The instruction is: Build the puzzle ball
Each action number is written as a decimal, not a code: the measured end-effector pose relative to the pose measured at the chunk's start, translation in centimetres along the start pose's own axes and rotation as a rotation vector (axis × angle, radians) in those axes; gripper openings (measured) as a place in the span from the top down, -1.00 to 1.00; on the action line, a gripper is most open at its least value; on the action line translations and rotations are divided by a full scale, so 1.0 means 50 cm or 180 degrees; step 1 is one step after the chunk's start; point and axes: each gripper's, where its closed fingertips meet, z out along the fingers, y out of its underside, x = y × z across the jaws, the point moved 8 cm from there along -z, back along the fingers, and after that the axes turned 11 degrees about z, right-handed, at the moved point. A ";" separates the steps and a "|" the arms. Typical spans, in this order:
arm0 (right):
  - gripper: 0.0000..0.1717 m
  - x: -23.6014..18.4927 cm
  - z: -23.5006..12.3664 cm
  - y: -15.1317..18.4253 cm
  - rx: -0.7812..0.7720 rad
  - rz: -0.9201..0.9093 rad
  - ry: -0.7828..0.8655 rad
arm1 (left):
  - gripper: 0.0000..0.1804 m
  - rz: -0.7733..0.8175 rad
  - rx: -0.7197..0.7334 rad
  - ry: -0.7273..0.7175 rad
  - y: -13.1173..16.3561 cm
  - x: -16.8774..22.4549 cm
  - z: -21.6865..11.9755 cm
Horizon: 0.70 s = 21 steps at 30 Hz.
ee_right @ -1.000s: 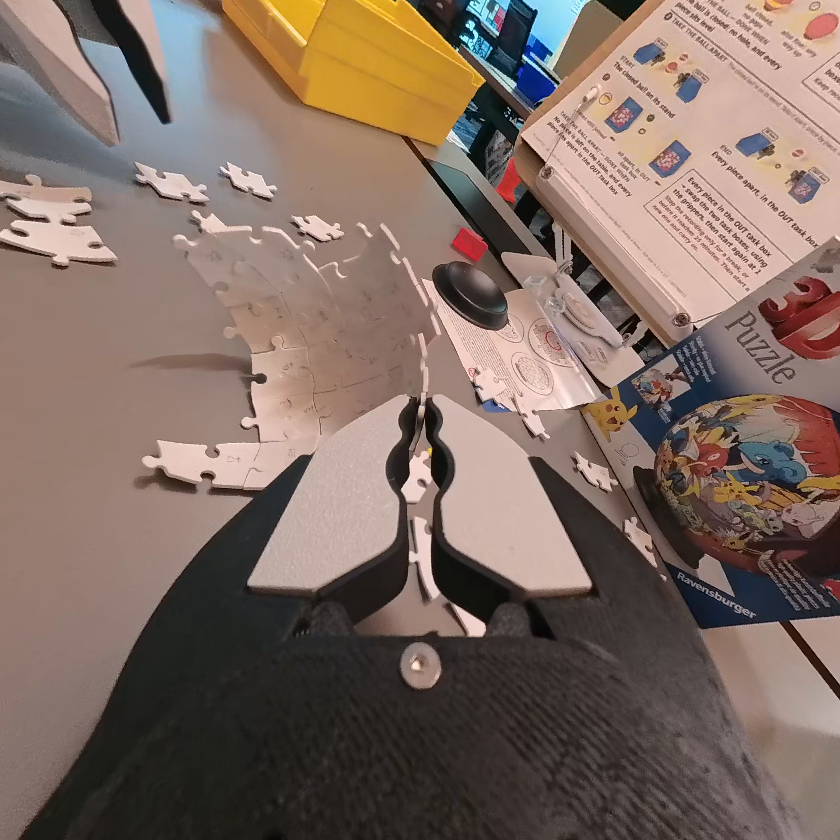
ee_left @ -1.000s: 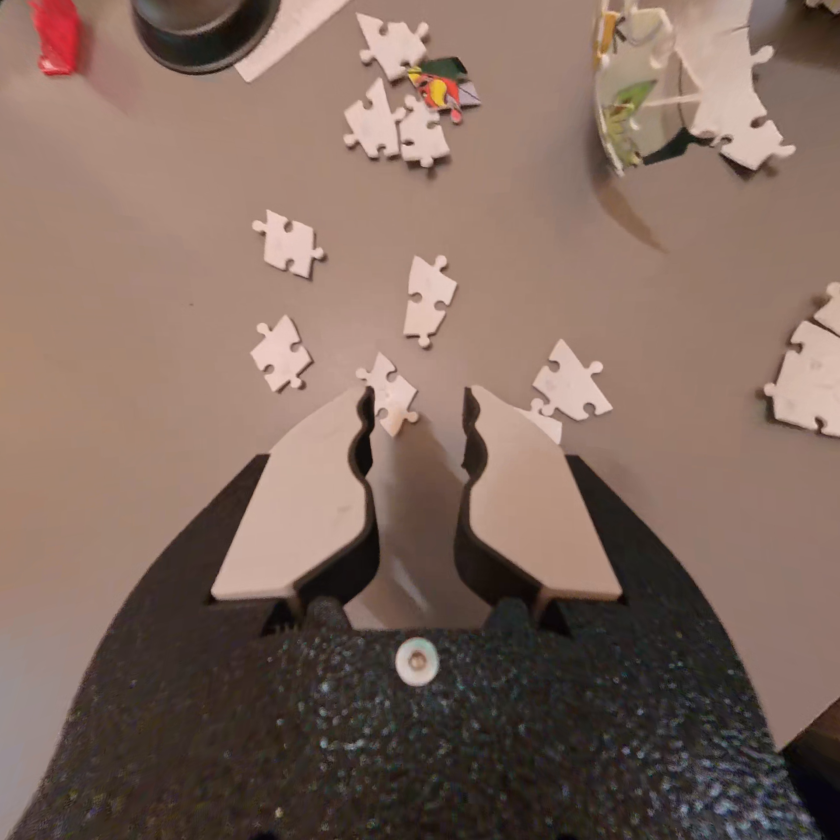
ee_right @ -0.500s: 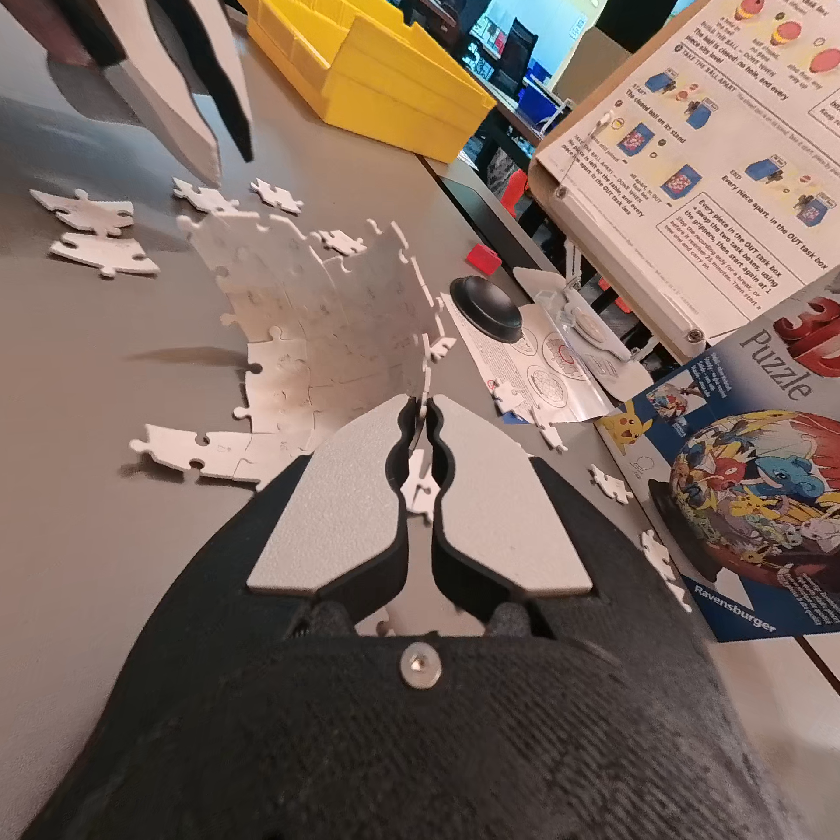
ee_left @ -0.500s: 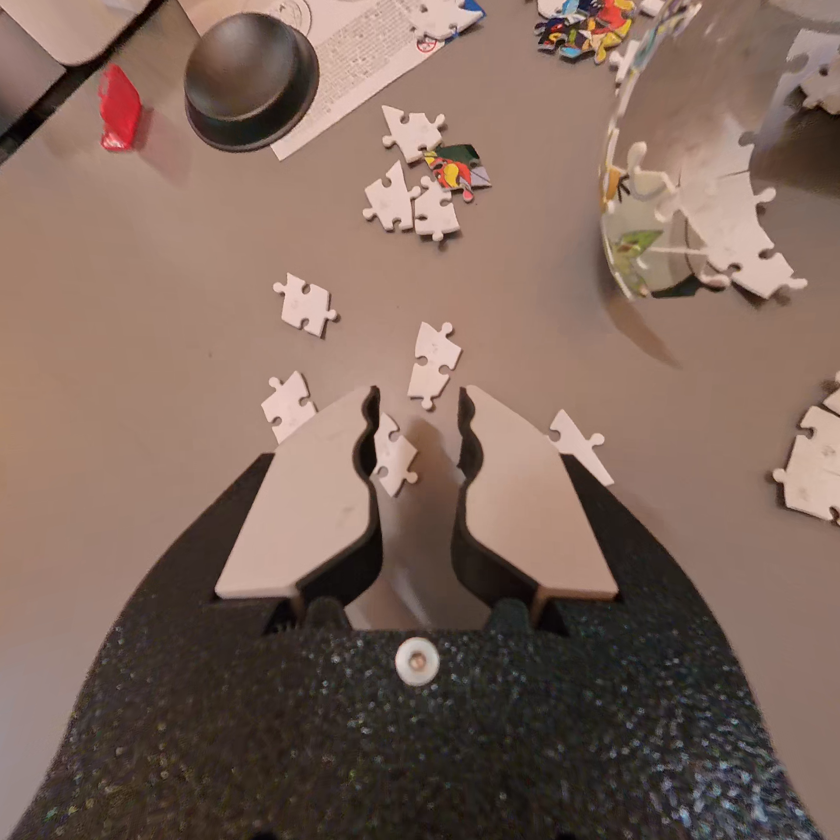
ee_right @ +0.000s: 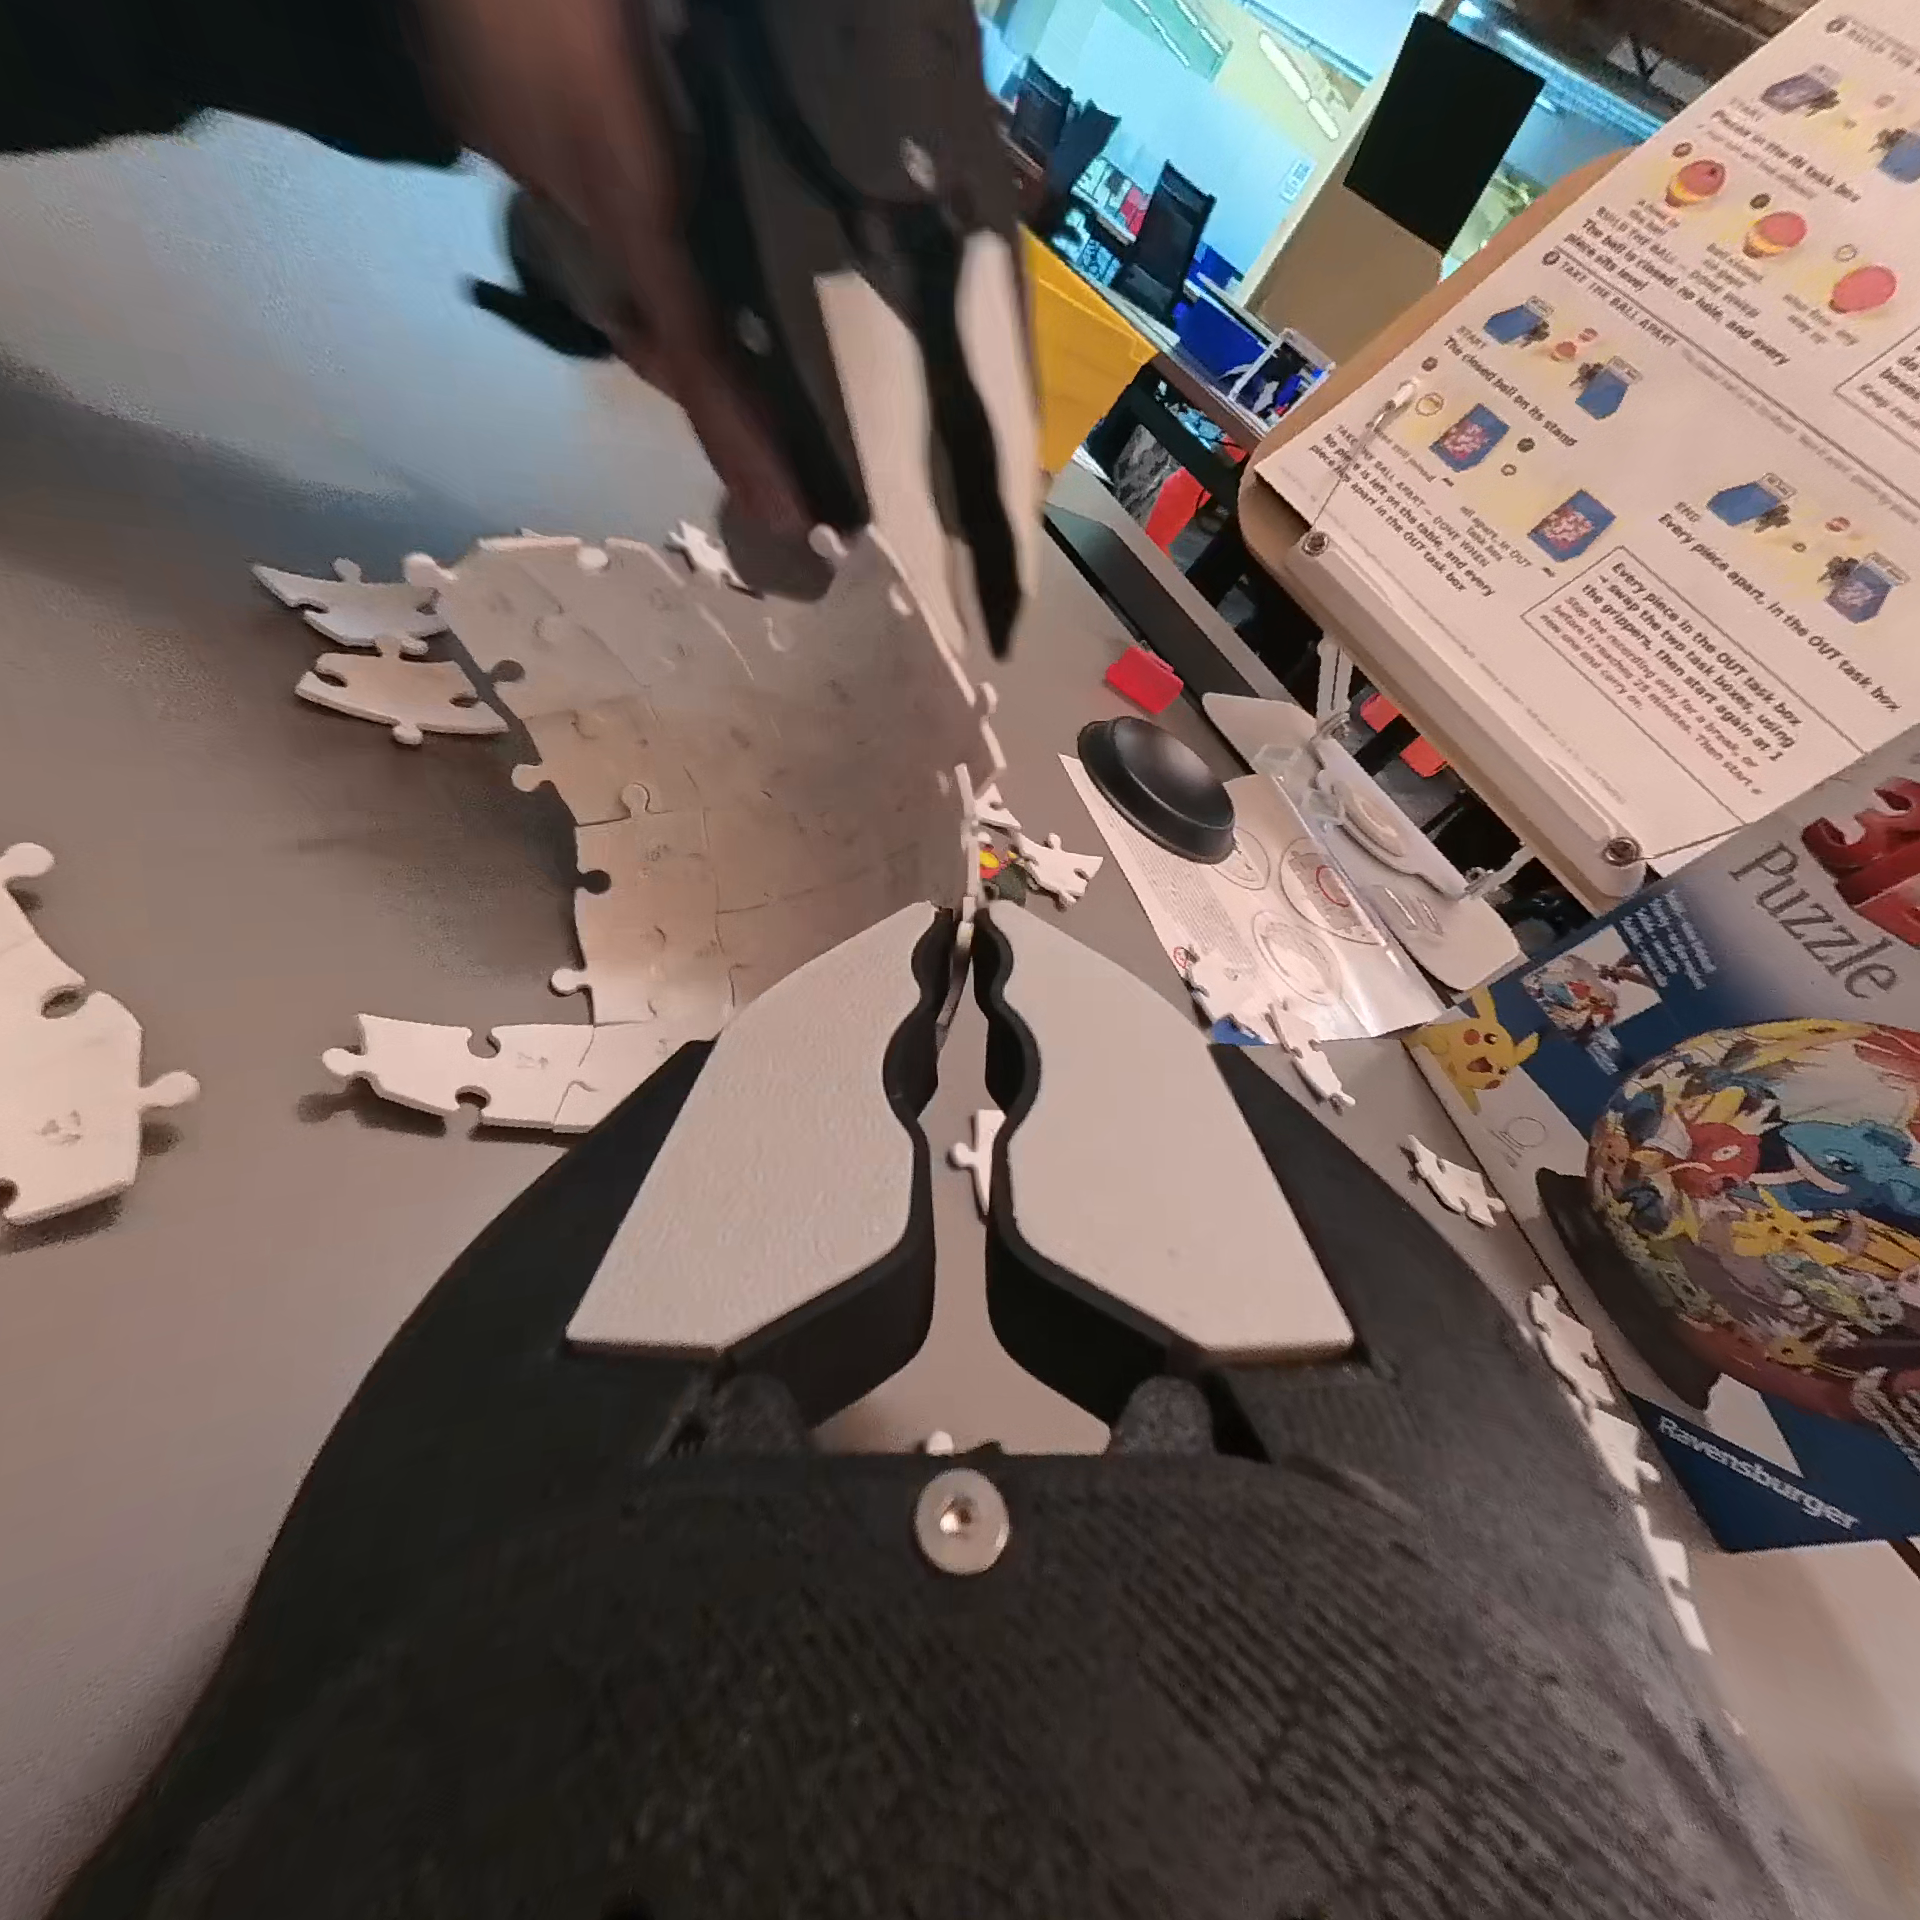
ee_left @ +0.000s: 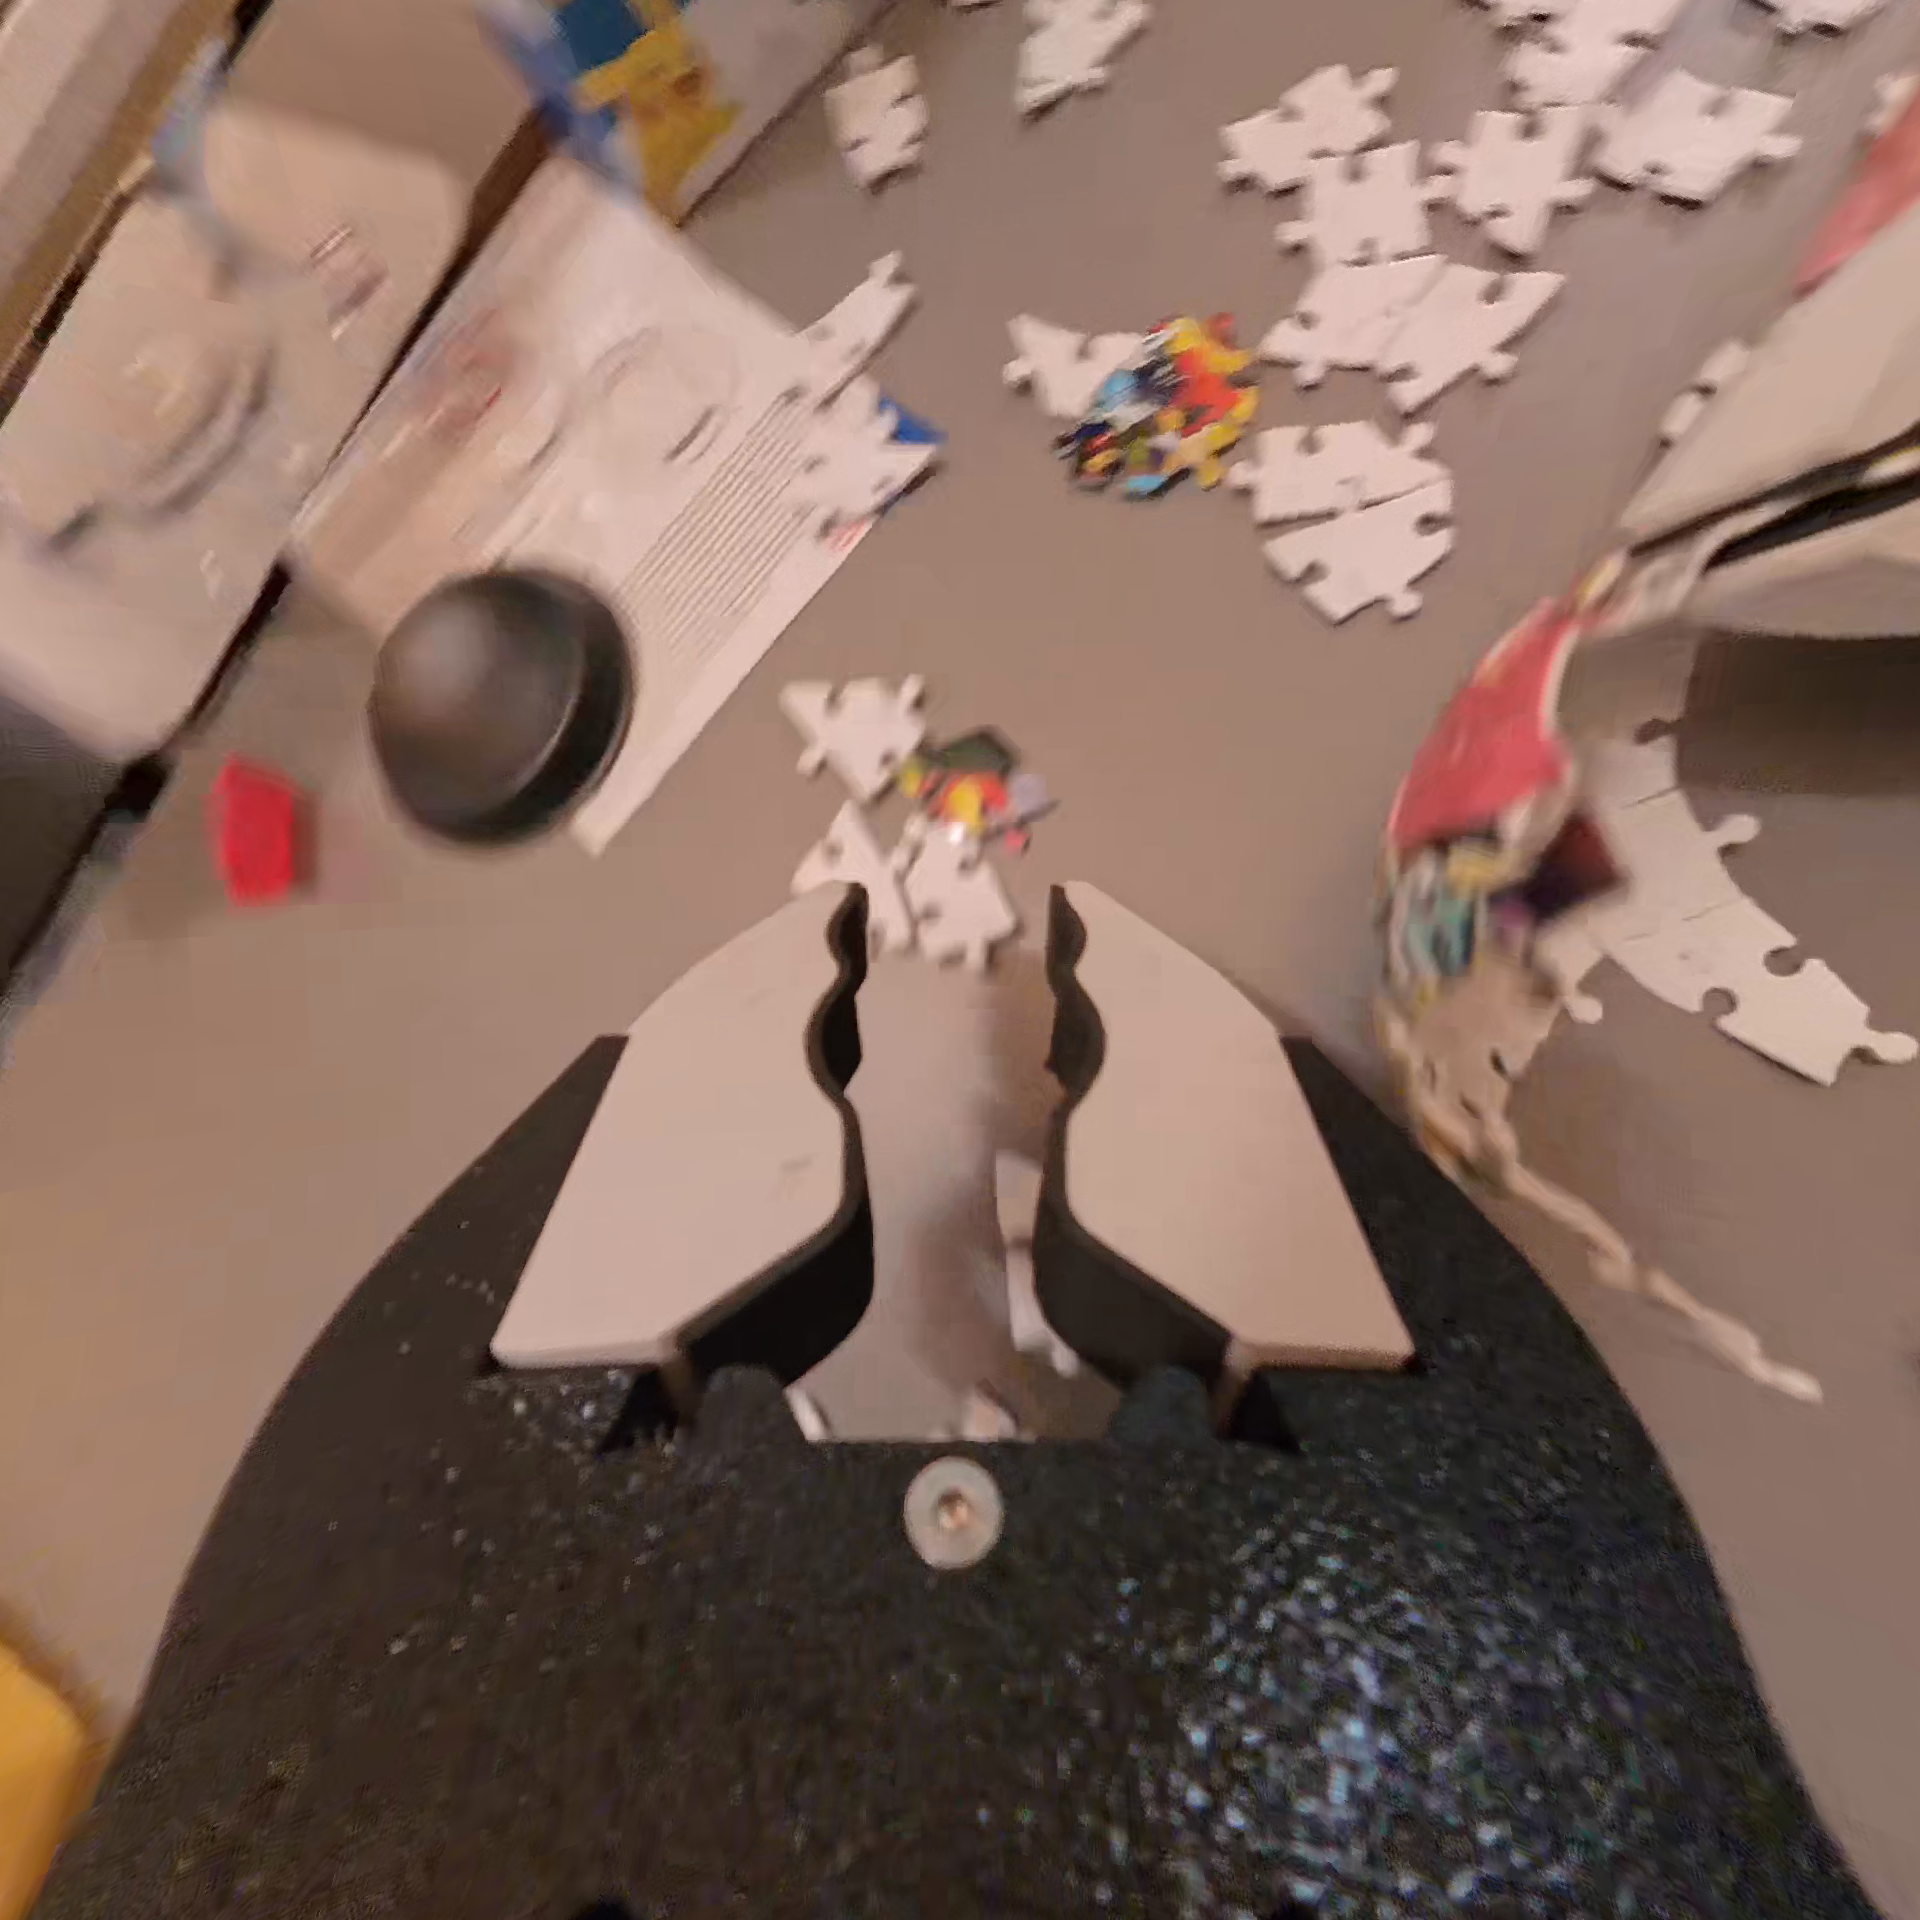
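Tongs on the right (ee_right: 964, 925) pinch the edge of the curved puzzle shell (ee_right: 748, 748); left tongs (ee_left: 956, 909) hang spread above loose white pieces (ee_left: 935, 894), gripping nothing. Only the right view shows the puzzle box (ee_right: 1766, 1143) and instruction board (ee_right: 1662, 416); the left view alone shows the shell's coloured outside (ee_left: 1486, 748).

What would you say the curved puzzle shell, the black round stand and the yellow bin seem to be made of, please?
Curved puzzle shell: probably rigid plastic pieces, matte pale inside and printed colour outside; it keeps its curve while the right gripper pinches its edge. Black round stand: likely moulded plastic, smooth with a soft sheen. Yellow bin: apparently plastic, uniform glossy colour, though mostly hidden.
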 end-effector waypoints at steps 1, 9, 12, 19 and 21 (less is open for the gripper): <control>0.96 -0.002 0.001 -0.002 0.0017 0.0025 -0.0028 | 0.60 0.0238 -0.0015 0.0170 -0.025 -0.006 0.022; 0.96 -0.005 0.005 -0.003 0.0043 0.0053 -0.0123 | 0.39 0.2573 -0.0256 0.1188 -0.155 -0.011 0.196; 0.96 -0.003 0.006 -0.002 0.0037 0.0077 -0.0145 | 0.37 0.2820 -0.0112 0.1564 -0.173 -0.010 0.230; 0.96 -0.001 0.010 -0.002 0.0031 0.0101 -0.0185 | 0.42 0.2610 -0.0235 0.2233 -0.188 -0.017 0.265; 0.96 -0.001 0.010 -0.002 0.0031 0.0099 -0.0188 | 0.56 0.2398 -0.0223 0.2202 -0.188 -0.020 0.269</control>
